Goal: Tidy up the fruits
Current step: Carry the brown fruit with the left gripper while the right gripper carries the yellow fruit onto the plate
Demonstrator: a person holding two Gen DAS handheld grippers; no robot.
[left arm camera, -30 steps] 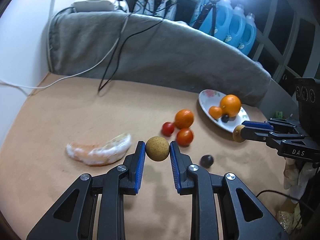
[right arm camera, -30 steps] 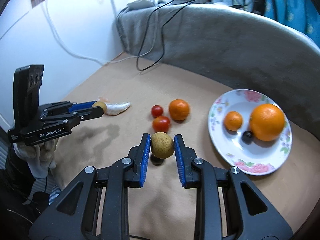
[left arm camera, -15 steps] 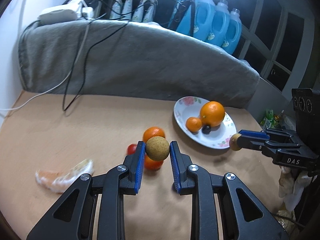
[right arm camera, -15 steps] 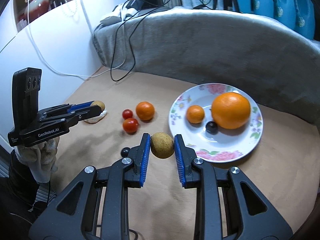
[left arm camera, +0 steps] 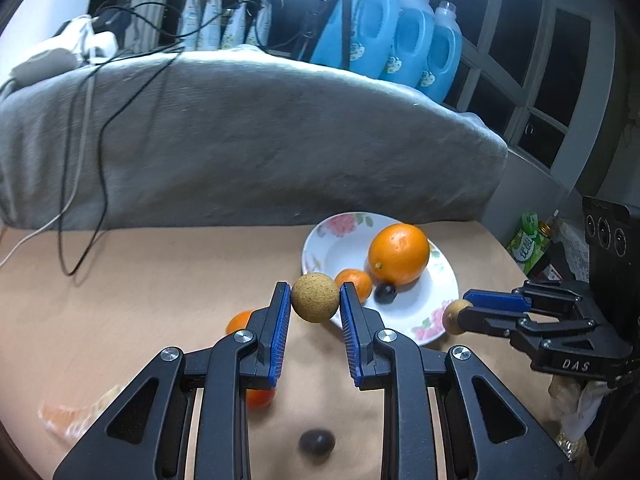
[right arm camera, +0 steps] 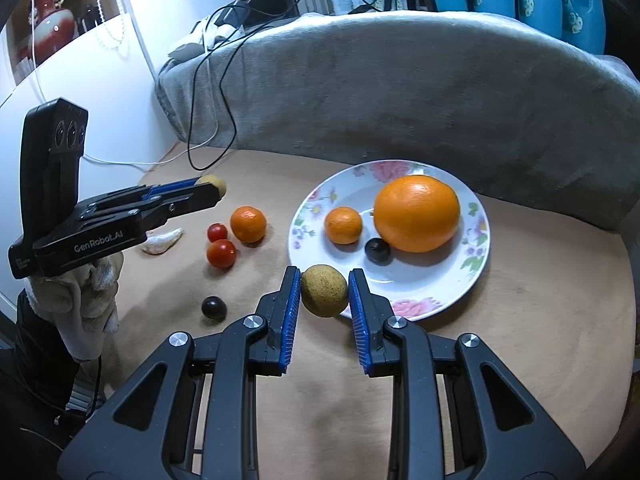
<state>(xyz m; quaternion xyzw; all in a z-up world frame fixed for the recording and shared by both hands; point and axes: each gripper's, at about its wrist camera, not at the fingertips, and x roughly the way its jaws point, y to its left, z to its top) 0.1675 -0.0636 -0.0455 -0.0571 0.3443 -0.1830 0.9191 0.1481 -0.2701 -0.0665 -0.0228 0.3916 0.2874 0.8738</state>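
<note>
I see my left gripper point(left arm camera: 315, 299) pinching a round brown fruit point(left arm camera: 314, 298) between its blue fingers point(left arm camera: 279, 322), and my right gripper point(right arm camera: 324, 290) pinching a second brown fruit point(right arm camera: 324, 290) in the same way, so both pairs of fingers are pressed on a fruit and not spread. Both fruits are in the air above the counter point(right arm camera: 540, 320). The right one hangs over the near rim of the plate point(right arm camera: 476, 264); the left one, seen from the right camera, is well apart from the plate, to the left of it and above the loose fruits. On the plate lie a big orange point(right arm camera: 416, 213), a small orange point(right arm camera: 343, 225) just beside it, and a dark grape point(right arm camera: 377, 250) touching or nearly touching the big orange. On the bare counter left of the plate I see a mandarin point(right arm camera: 248, 224), two red tomatoes point(right arm camera: 221, 253) close together near it, another dark grape point(right arm camera: 214, 306) nearer to me, and a peeled citrus piece point(right arm camera: 164, 241) farther left, partly behind the left gripper. Behind the counter a grey blanket point(right arm camera: 400, 88) covers something long, with cables point(right arm camera: 212, 92) hanging over it, and blue bottles point(left arm camera: 396, 36) stand behind.
</note>
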